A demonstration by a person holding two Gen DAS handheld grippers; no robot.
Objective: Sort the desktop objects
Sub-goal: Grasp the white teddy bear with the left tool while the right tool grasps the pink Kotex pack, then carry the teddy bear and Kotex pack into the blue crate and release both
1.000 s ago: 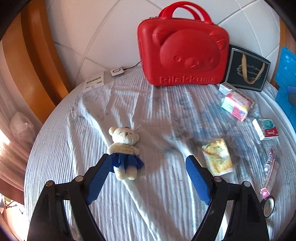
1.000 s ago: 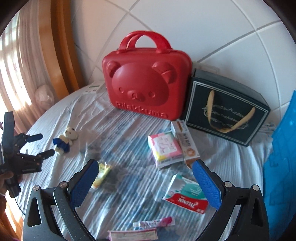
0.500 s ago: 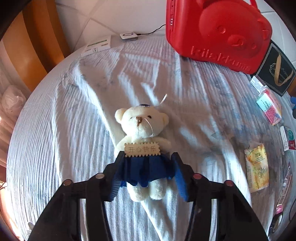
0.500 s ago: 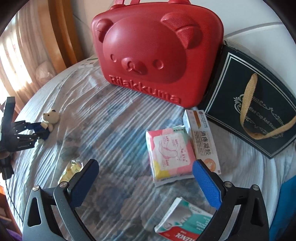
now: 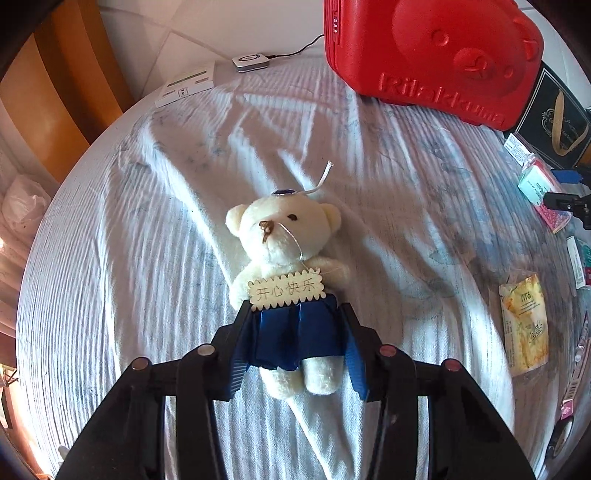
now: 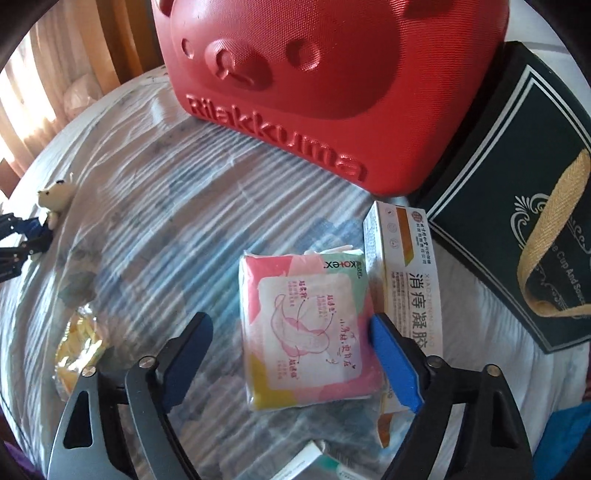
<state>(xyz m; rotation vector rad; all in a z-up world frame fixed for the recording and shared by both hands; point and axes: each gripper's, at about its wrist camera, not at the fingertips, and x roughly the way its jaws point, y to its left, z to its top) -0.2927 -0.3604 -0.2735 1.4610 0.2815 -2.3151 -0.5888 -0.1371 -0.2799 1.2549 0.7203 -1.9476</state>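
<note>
Rumpled striped cloth (image 5: 129, 258) under left gripper (image 5: 295, 332), jaws clamping teddy bear (image 5: 284, 243); white tiled wall (image 5: 221, 29) behind.

free: cloth (image 5: 147, 258) left of bear (image 5: 280, 243); blocked: red case (image 6: 332, 74) behind

The red case (image 6: 332, 85) was cut off at the top edge. Gripper fingers (image 5: 236, 354) hid the bear's (image 5: 284, 240) hips. The near box (image 6: 306, 465) ran off-frame.
</note>
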